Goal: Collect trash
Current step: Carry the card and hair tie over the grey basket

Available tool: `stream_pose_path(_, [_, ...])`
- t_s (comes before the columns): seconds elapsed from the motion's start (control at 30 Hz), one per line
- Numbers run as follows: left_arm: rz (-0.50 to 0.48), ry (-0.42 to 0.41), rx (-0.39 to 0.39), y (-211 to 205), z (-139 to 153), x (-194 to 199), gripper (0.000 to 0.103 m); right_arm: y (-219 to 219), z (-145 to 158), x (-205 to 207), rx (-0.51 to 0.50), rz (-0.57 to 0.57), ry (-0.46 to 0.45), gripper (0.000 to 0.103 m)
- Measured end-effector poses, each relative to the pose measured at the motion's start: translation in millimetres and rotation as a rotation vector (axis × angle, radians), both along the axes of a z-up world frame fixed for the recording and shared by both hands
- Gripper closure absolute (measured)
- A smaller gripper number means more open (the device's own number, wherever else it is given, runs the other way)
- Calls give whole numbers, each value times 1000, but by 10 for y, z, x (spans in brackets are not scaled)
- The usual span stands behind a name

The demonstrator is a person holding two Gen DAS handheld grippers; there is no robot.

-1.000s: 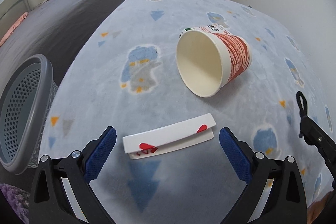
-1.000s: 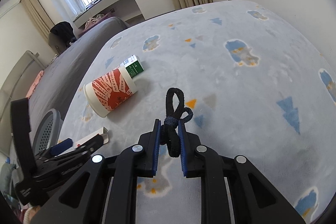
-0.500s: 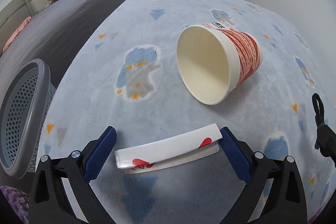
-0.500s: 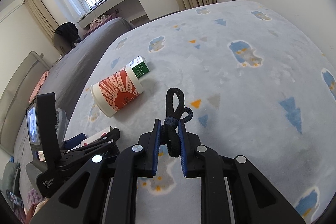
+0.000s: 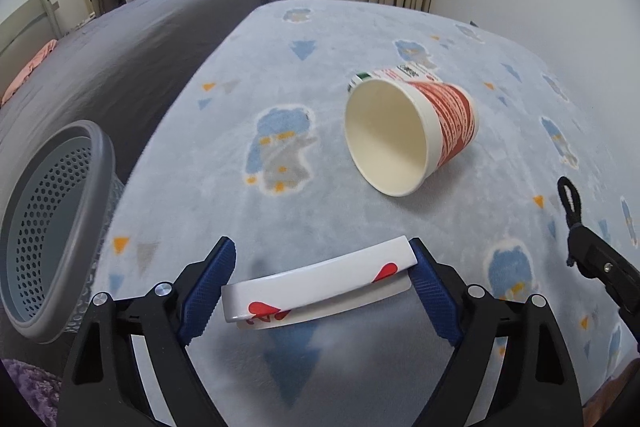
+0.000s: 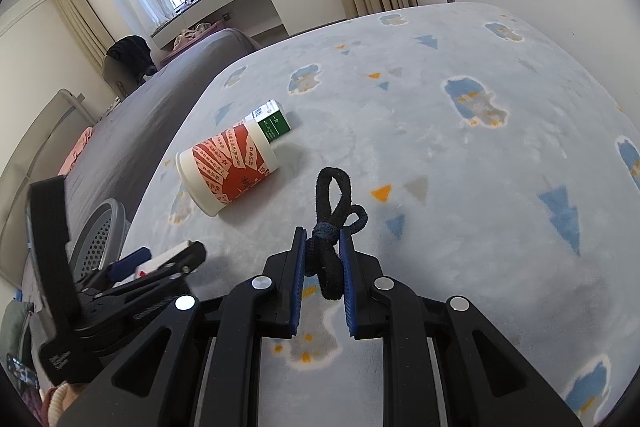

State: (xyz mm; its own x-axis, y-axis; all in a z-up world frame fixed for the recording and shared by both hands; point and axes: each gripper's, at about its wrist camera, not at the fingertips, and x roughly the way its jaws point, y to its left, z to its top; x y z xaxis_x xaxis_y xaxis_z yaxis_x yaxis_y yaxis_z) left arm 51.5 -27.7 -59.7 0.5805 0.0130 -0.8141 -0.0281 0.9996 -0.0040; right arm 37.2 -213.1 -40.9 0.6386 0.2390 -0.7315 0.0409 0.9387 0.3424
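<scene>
My left gripper (image 5: 322, 267) is shut on a flat white carton with red hearts (image 5: 316, 281), gripped end to end and lifted a little above the bed cover. My right gripper (image 6: 323, 251) is shut on a black hair tie (image 6: 334, 211), whose loop sticks up past the pads. A red and white paper cup (image 5: 412, 135) lies on its side ahead, mouth towards the left wrist camera; it also shows in the right wrist view (image 6: 228, 167). A small green and white box (image 6: 272, 121) lies just behind the cup.
A grey perforated basket (image 5: 52, 227) stands at the bed's left edge, beside my left gripper. The light blue patterned bed cover (image 6: 460, 155) spreads to the right. A dark grey bed (image 5: 120, 51) lies beyond on the left. Walls and curtains stand behind.
My left gripper closed in on the white carton and now grips it, lifting it slightly. My right gripper holds the hair tie as before and barely moved.
</scene>
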Motion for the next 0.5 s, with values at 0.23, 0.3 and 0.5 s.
stream_pose_path(0.23, [16, -61, 28, 260, 288, -221, 19, 113, 51, -37, -1, 31, -15, 87])
stream_pose_path(0.3, [21, -80, 32, 349, 367, -281, 19, 183, 73, -41, -3, 44, -17, 87])
stream_pose_path(0.5, [43, -119, 16, 658, 528, -474, 19, 456, 239, -73, -27, 92, -64, 87])
